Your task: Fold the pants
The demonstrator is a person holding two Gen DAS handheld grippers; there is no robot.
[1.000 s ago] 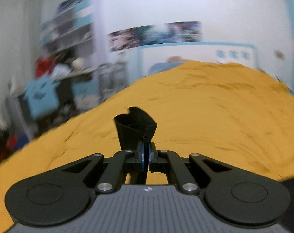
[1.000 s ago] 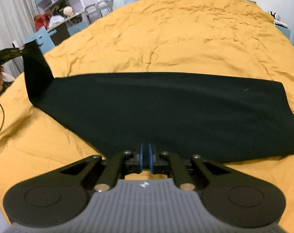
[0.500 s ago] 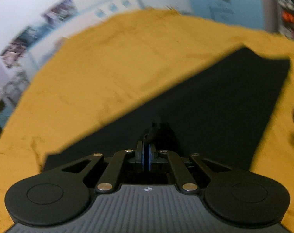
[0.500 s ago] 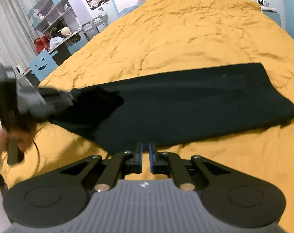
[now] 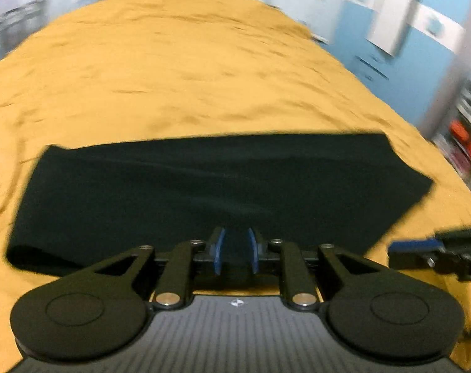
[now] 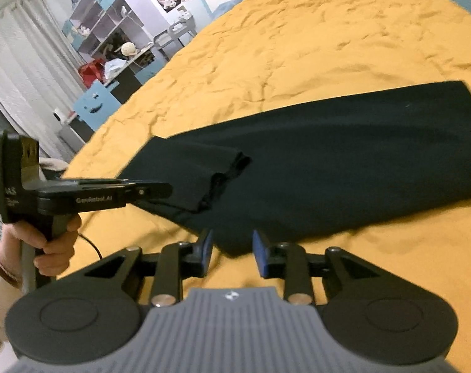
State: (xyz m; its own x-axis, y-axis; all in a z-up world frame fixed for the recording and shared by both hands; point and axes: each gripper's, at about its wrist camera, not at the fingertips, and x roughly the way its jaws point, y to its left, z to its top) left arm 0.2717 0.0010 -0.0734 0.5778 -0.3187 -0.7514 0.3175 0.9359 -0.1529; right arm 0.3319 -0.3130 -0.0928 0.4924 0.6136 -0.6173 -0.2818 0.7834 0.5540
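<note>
A: Folding is at the release step. Where do the pants (image 6: 344,161) lie?

B: Flat across the yellow bedspread (image 6: 297,46), a long dark band running from about 9 o'clock to 3 o'clock in the left wrist view. One end is already turned over onto the band; its crumpled edge (image 6: 226,177) sits near the centre of the right wrist view, toward 10 o'clock from the right gripper (image 6: 232,248).

A: And the tongs?

B: Both sets of jaws are opening. The left gripper (image 5: 235,250) has dark cloth showing between its blue pads (image 5: 218,251), but the pads stand clear of it, so nothing is pinched. The right gripper is parted over the near hem of the pants, at 12 o'clock from its tips, and it too holds nothing.

A: How should the release be done well?

B: In my judgement, let the jaws spread fully before drawing back, so no fabric snags on a pad and drags the folded end askew. Withdraw low and straight along the gripper's own line, toward 6 o'clock, not upward.

A: What could spoil it?

B: The turned-over edge looks bunched, not square. It probably needs smoothing before the next fold, or the crease will set crooked. The hand (image 6: 53,242) at 8 o'clock grips the left handle near a trailing cable (image 6: 91,242); keep that off the cloth.
</note>
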